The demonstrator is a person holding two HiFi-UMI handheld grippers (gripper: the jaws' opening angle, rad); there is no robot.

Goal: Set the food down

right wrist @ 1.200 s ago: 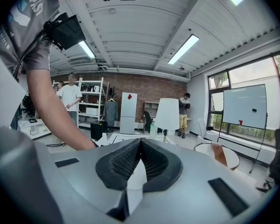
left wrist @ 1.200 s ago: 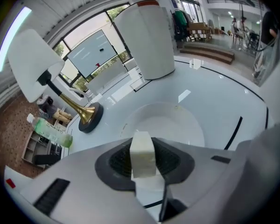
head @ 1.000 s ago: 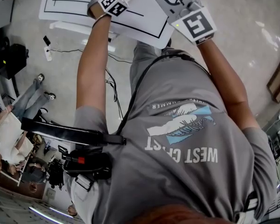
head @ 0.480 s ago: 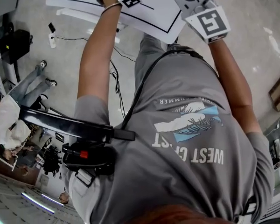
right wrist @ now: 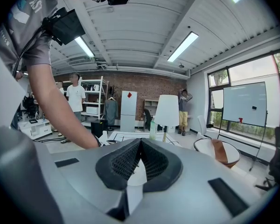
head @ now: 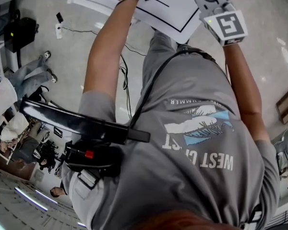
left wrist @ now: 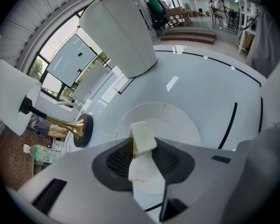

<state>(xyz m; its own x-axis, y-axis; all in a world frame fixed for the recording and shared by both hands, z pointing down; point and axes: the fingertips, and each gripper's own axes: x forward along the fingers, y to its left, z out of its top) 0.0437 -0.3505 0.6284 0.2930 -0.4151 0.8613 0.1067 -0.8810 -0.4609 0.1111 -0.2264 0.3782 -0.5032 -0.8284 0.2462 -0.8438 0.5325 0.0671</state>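
Head view shows little of the work: both grippers are cut off at the top edge, only their marker cubes and the person's arms and grey T-shirt (head: 201,128) in frame, so food and plate aren't visible there.

Left gripper (left wrist: 143,148) is clamped on the food (left wrist: 140,133) — a pale, off-white block w/ flat faces and squared edges, one corner sticking up past the jaw tips. Its lower part runs down between the dark ribbed pads and is partly hidden; there's a faint orange smear low on it. What kind of food it is I can't tell.

The block is held above a round white plate (left wrist: 182,118), roughly over the near rim; whether it touches the plate can't be made out. The plate sits on a white table (left wrist: 214,73) marked w/ a black line. A lamp (left wrist: 11,97) w/ brass stem stands at the left. A big white shape w/ an orange-red end (left wrist: 119,31) fills the top, identity unclear.

Right gripper (right wrist: 140,143) — jaws closed tip to tip, nothing between them, pointing out at the room. A bowl (right wrist: 210,150) holding sth brown shows at the right, contents hard to read.
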